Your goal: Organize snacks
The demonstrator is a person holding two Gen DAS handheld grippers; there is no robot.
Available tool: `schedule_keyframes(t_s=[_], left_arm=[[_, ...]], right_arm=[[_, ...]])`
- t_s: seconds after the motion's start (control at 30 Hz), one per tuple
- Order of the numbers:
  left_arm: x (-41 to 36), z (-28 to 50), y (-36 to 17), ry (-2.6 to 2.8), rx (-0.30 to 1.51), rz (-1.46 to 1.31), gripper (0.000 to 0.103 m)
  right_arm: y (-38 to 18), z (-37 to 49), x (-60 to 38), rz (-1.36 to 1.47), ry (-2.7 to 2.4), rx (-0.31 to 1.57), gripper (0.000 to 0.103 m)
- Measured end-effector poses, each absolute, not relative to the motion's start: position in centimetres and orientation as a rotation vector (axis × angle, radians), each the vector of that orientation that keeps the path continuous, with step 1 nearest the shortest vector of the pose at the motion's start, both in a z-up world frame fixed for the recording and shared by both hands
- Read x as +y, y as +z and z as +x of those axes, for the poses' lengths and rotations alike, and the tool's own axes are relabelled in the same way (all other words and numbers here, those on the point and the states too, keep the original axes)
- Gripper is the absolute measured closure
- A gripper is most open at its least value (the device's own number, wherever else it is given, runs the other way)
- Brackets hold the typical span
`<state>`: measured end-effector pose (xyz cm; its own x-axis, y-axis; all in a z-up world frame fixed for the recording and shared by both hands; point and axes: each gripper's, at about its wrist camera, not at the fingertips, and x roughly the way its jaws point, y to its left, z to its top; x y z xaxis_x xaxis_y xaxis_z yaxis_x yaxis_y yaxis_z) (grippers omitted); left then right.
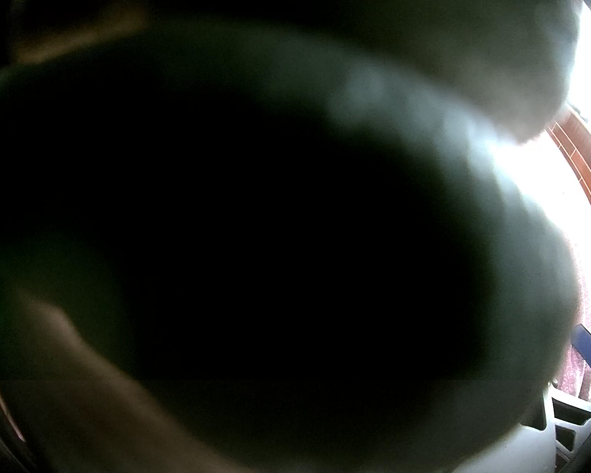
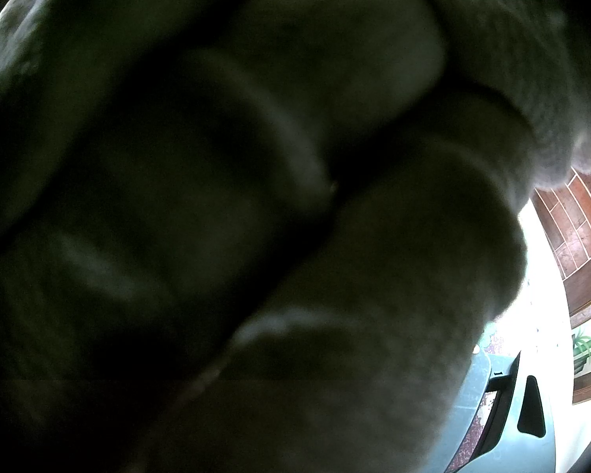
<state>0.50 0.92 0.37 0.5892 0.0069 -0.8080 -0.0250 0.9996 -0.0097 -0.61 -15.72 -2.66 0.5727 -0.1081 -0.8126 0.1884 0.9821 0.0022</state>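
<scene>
No snack shows in either view. A large, dark, blurred shape, apparently a hand pressed close to the lens, fills nearly all of the left wrist view. Blurred fingers of a hand with a grey fuzzy sleeve cover most of the right wrist view. Only pale plastic parts of the left gripper peek out at the bottom right. Pale blue-grey fingers of the right gripper show at the lower right, one with a dark slot. How the jaws of either gripper stand is hidden.
Red-brown floor tiles and a blue object show along the right rim. The right wrist view has brown tiles, a very bright overexposed surface, a green plant and a speckled surface.
</scene>
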Motion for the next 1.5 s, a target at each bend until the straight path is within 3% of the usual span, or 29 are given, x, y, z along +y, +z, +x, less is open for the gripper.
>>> schedule_keyframes(t_s=[1.5], left_arm=[[0.29,0.43,-0.04,0.018,0.940,-0.022,0.000]], right_arm=[[-3.03,-0.96,-16.01,0.096,-0.172,0.938,0.000]])
